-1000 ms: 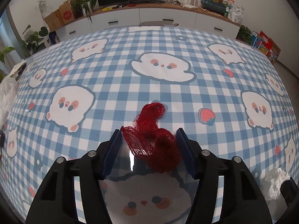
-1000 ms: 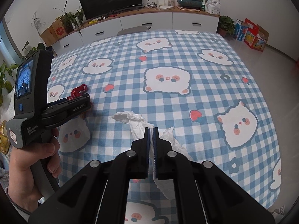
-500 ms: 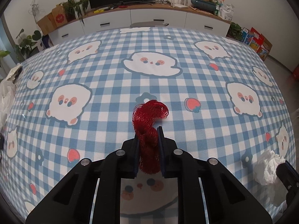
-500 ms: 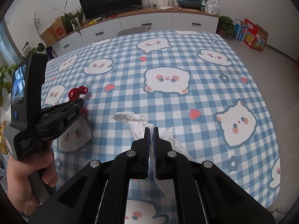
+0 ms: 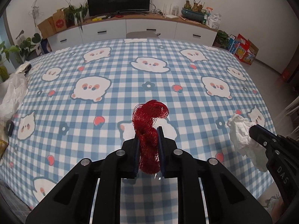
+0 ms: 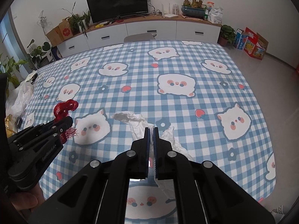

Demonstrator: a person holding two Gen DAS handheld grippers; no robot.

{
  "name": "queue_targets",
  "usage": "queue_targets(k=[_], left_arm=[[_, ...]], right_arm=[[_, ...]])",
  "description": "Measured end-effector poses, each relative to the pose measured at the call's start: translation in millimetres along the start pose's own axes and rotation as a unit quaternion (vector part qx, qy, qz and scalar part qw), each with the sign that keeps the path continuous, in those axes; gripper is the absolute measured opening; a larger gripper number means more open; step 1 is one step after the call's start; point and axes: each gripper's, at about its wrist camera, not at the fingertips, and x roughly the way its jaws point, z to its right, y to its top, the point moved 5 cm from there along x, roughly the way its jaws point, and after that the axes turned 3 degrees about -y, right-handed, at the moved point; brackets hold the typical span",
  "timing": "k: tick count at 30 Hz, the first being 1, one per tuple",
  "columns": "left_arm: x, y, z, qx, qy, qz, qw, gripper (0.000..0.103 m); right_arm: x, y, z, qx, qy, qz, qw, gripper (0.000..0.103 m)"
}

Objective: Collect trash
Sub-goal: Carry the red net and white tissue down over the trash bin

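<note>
My left gripper is shut on a red mesh net bag and holds it above the blue checked tablecloth. The bag also shows in the right wrist view, sticking out of the left gripper. My right gripper is shut on a crumpled white tissue that hangs out to both sides of its fingers. In the left wrist view the tissue shows at the right, held in the right gripper.
A white plastic bag lies at the table's left edge, also in the right wrist view. A small black object sits beside it. A white cabinet with a TV stands behind the table. A chair back stands at the far edge.
My left gripper has closed on the red net bag and lifted it off the cloth. The right gripper stays shut on the tissue and has risen slightly.
</note>
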Motion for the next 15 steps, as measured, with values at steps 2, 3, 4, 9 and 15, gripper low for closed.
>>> queue_targets(k=[2,3,4,9,15], left_arm=[[-15,-8,0,0.006,0.001,0.008,1.0,0.016],[-21,-12,0,0.008,-0.001,0.01,0.9999,0.016],[-27,-17,-1,0.008,-0.002,0.01,0.9999,0.016],[-54,-41,-2,0.019,-0.005,0.017,0.9997,0.016],[-77,-72,-10,0.015,-0.006,0.017,0.9997,0.016]], right_arm=[[-8,-5,-6,-0.003,0.003,0.002,1.0,0.003],[-12,-8,-9,-0.005,0.003,0.005,1.0,0.003],[-17,-12,-11,-0.004,0.005,0.008,1.0,0.003],[-38,-29,-24,-0.012,0.008,0.015,1.0,0.003],[-59,-55,-31,-0.014,0.013,0.019,1.0,0.003]])
